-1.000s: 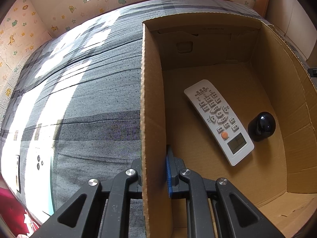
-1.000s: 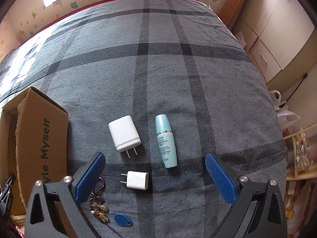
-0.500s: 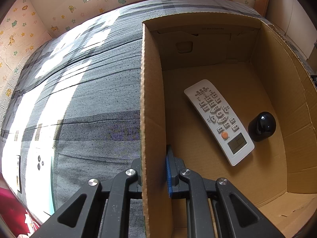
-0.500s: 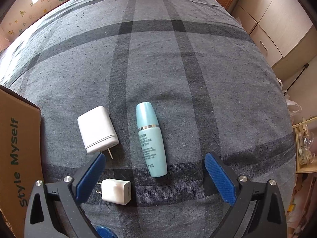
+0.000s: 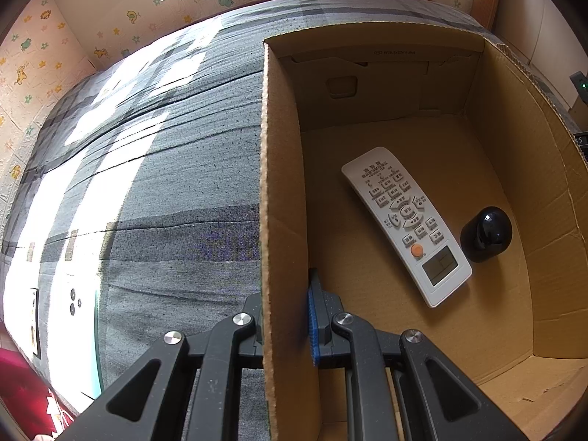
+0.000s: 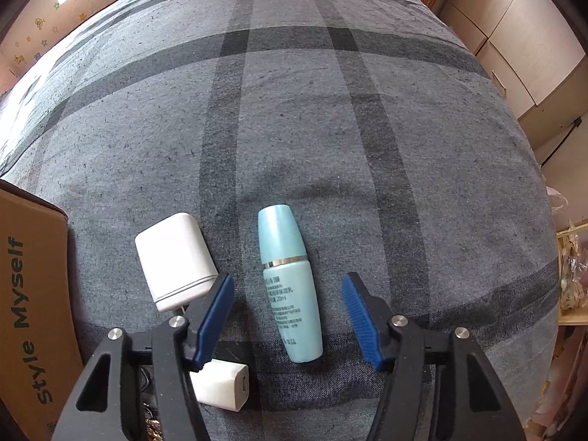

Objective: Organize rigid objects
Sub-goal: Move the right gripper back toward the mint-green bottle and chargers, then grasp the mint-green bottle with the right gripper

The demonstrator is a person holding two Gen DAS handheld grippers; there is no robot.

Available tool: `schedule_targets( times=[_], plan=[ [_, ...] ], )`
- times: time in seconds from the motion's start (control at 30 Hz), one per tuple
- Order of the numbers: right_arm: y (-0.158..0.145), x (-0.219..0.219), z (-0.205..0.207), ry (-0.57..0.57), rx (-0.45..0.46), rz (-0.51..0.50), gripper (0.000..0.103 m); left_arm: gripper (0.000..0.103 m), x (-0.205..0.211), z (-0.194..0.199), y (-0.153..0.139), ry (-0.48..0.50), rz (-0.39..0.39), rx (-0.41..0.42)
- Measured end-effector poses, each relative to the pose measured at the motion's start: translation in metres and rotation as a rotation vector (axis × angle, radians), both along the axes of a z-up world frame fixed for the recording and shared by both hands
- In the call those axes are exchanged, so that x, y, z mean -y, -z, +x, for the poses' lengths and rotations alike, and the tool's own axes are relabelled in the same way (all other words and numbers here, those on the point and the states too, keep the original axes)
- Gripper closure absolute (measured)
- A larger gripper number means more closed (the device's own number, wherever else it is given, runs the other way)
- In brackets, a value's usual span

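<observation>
Right wrist: one bottle [image 6: 288, 283], two chargers [image 6: 174, 261]

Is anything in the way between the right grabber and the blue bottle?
Nothing visible is. The blue bottle lies on the bedspread between the right gripper's closing jaws, bare cloth on both sides. The big white charger lies just outside the left finger.

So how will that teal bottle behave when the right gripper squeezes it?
The teal bottle looks stiff plastic, so probably firm. Its rounded, glossy body, lying flat on the blanket, may roll or slip. The right gripper, jaws just closing, straddles it without touching.
</observation>
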State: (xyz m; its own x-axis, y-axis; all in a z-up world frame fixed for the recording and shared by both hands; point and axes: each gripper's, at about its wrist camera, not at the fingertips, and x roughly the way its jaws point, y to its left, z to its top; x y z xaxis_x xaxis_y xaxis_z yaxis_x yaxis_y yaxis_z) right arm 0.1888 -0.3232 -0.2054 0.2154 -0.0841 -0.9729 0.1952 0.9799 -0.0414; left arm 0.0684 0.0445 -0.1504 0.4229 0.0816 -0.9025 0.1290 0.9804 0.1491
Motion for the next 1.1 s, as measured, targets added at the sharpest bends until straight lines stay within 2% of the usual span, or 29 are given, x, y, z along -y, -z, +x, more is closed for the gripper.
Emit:
schedule_targets(
  times=[0.13,0.17,0.67,1.1],
  plan=[
    [0.006,0.002,0.005,0.016,-0.014,0.016,0.073,0.089,0.0,0.0,0.0,0.0,0.001,0.0],
    [0.007,0.004,0.005,0.019,-0.009,0.022,0.075,0.089,0.0,0.0,0.001,0.0,0.002,0.0],
    [-0.011,0.006,-0.014,0.02,0.028,-0.012,0.076,0.089,0.001,-0.001,0.0,-0.002,0.003,0.003],
    [-0.06,-0.004,-0.045,-0.013,0.076,-0.038,0.076,0.089,-0.006,0.0,0.003,-0.006,-0.015,-0.001]
  ],
)
